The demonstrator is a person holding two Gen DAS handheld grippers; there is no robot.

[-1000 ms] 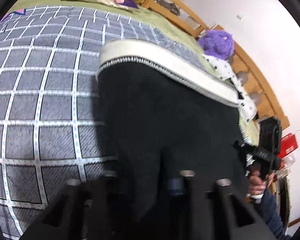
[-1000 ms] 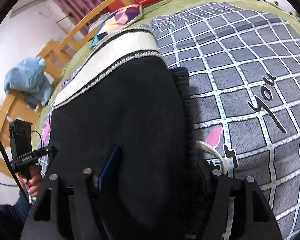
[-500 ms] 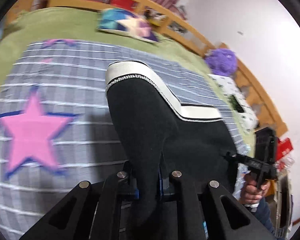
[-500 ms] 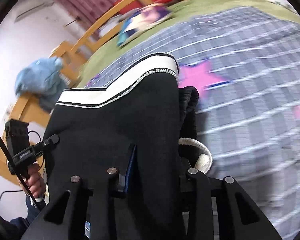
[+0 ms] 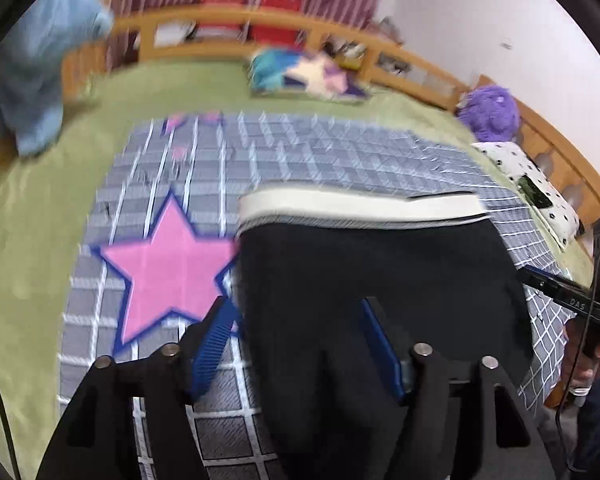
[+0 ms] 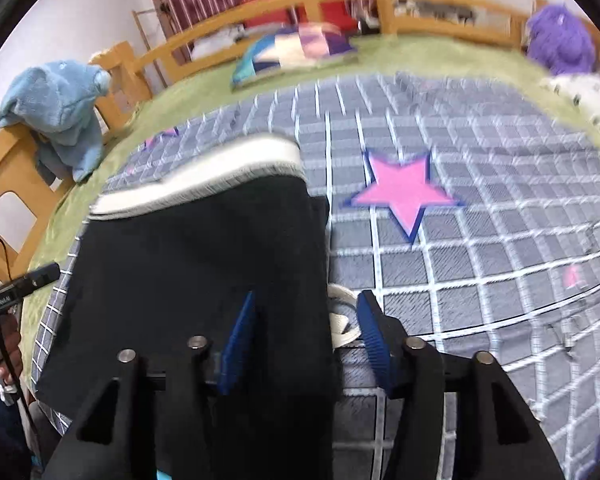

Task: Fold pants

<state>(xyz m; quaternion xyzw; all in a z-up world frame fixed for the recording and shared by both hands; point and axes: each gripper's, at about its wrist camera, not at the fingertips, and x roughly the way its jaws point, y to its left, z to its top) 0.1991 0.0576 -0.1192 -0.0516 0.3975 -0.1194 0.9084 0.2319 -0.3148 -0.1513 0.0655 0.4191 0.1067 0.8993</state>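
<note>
Black pants (image 5: 372, 280) with a white waistband (image 5: 356, 208) lie folded on the grey checked blanket (image 5: 300, 152). My left gripper (image 5: 300, 340) is open, its blue pads (image 5: 212, 344) straddling the pants' near left edge. In the right wrist view the pants (image 6: 200, 264) lie left of centre with the waistband (image 6: 204, 176) at the far end. My right gripper (image 6: 308, 340) is open over the pants' near right edge, a white drawstring (image 6: 340, 320) between its pads (image 6: 374, 340).
A pink star (image 5: 168, 264) is printed on the blanket. A patchwork pillow (image 5: 304, 76), a purple plush (image 5: 488, 112), a blue plush (image 6: 56, 108) and the wooden bed rail (image 6: 340, 0) ring the green bedspread (image 5: 28, 220).
Both grippers were shut on the pants and have opened, letting the fabric go. The pants now lie flat, and both cameras have pulled back and tilted up.
</note>
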